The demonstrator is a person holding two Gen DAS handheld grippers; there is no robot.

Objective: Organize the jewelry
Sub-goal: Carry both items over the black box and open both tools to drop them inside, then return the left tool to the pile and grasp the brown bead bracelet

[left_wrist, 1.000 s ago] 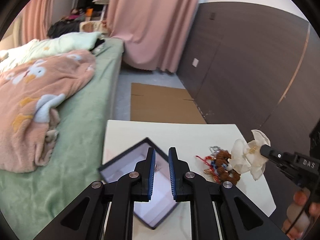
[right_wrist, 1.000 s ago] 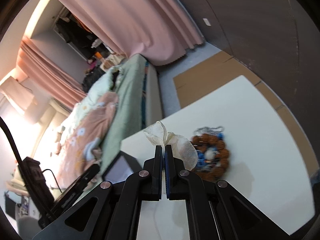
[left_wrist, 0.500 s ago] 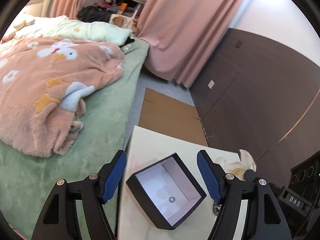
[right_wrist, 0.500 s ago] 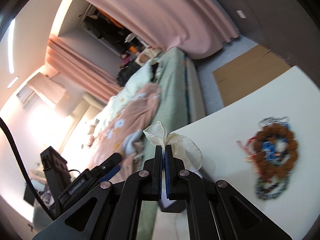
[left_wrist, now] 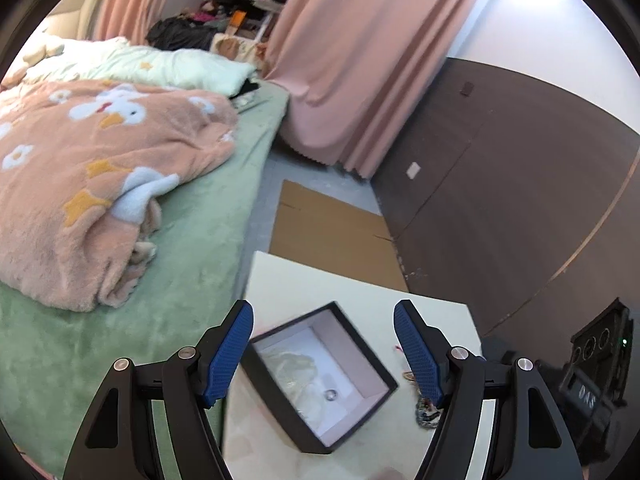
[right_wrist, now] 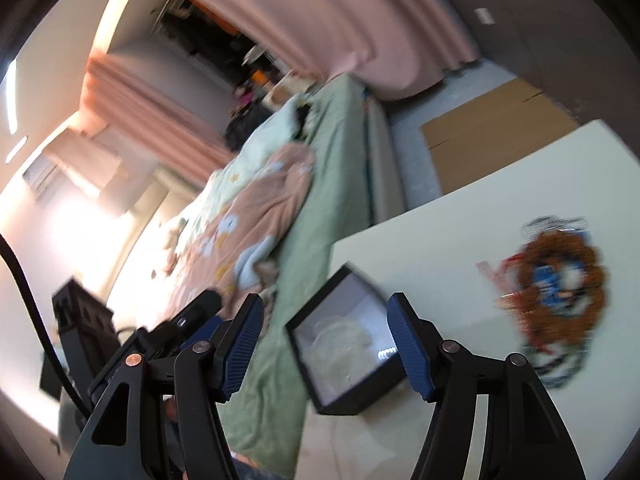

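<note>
Sitting on the white table (left_wrist: 352,292) is a black square box with a white inside (left_wrist: 320,376); a pale see-through flower (left_wrist: 294,368) and a small silver ring (left_wrist: 331,394) lie in it; a pile of brown and blue bead jewelry (right_wrist: 556,284) lies nearby on the table; a green bed (left_wrist: 192,248) stands beside; the left gripper (left_wrist: 323,354) is wide and empty; the right gripper (right_wrist: 325,344) is opening, empty.

- Box (left_wrist: 312,432): black outside, white lining.
- Flower (left_wrist: 292,368) in the box: translucent cream.
- Bead pile (right_wrist: 560,292): brown, blue, red.
- Bench (left_wrist: 360,292): cream.
- Blanket (left_wrist: 80,184): peach with white ducks, yellow stars.
- Bed (left_wrist: 192,280): green.
- Curtains (left_wrist: 360,60): pink.
- Fingers (left_wrist: 230,356): blue pads, black arms.
</note>
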